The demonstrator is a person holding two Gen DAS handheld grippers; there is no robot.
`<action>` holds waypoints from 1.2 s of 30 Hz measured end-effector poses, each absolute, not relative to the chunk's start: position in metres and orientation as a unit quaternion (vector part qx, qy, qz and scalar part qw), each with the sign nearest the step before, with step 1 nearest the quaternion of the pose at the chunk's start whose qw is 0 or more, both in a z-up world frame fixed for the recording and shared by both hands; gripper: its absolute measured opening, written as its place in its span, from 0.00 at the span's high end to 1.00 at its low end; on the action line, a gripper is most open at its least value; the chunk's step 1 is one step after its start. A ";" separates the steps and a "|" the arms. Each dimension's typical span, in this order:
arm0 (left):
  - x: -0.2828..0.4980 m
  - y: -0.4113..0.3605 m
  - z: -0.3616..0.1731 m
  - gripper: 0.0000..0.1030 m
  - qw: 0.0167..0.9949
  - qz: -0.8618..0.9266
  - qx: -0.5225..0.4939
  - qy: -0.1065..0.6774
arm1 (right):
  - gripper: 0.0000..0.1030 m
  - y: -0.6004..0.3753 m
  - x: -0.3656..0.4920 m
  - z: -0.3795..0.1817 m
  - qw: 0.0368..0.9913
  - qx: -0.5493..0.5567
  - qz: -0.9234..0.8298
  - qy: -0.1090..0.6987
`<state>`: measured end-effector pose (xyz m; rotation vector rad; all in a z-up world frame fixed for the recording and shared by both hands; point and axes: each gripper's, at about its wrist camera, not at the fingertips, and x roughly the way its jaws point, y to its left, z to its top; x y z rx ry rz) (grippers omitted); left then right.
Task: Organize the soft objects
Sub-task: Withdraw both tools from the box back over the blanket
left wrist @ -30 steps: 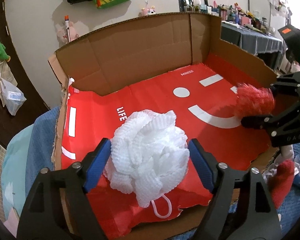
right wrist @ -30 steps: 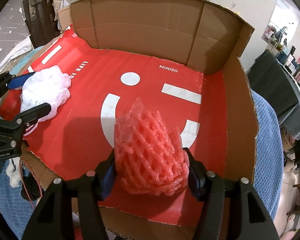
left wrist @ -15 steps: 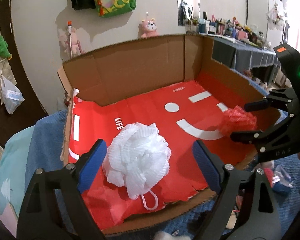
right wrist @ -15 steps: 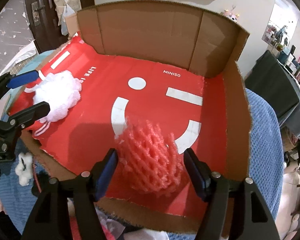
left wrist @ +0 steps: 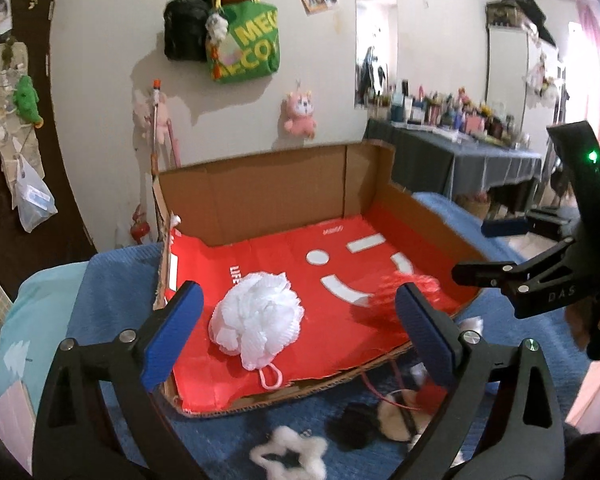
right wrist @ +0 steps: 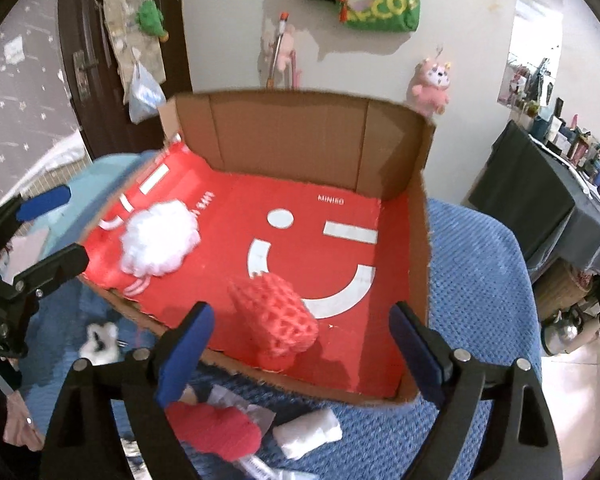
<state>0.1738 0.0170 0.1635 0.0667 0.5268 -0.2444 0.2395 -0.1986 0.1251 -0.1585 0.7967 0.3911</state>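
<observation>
Release | my left gripper (left wrist: pixel 298 334) and right gripper (right wrist: pixel 300 350), jaws opening, now clear of white bath pouf (left wrist: pixel 256 322) and red foam net (right wrist: pixel 278 322) | both lie in cardboard tray (right wrist: pixel 296 136) | more soft items wait outside.

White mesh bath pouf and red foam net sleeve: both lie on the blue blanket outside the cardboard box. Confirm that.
Wrong. The white mesh bath pouf and red foam net sleeve both lie inside the cardboard box, on its red liner, as the right wrist view shows.
</observation>
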 end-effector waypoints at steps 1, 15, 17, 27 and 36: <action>0.166 0.018 0.167 0.05 0.961 -0.115 0.030 0.248 | 0.10 -0.200 0.234 0.129 0.903 -0.069 0.191 0.378; 0.068 0.012 0.180 0.00 0.983 -0.093 0.008 0.159 | 0.00 -0.222 0.122 0.168 0.946 -0.031 0.189 0.260; 0.056 0.009 0.176 0.00 0.985 -0.084 0.011 0.154 | 0.00 -0.225 0.106 0.167 0.951 -0.027 0.186 0.244; 0.014 0.000 0.130 0.00 0.987 -0.034 0.002 0.158 | 0.00 -0.236 0.049 0.124 0.967 -0.004 0.148 0.206; 0.014 -0.007 0.080 0.00 0.975 -0.042 -0.003 0.217 | 0.00 -0.232 0.031 0.063 0.968 -0.018 0.108 0.228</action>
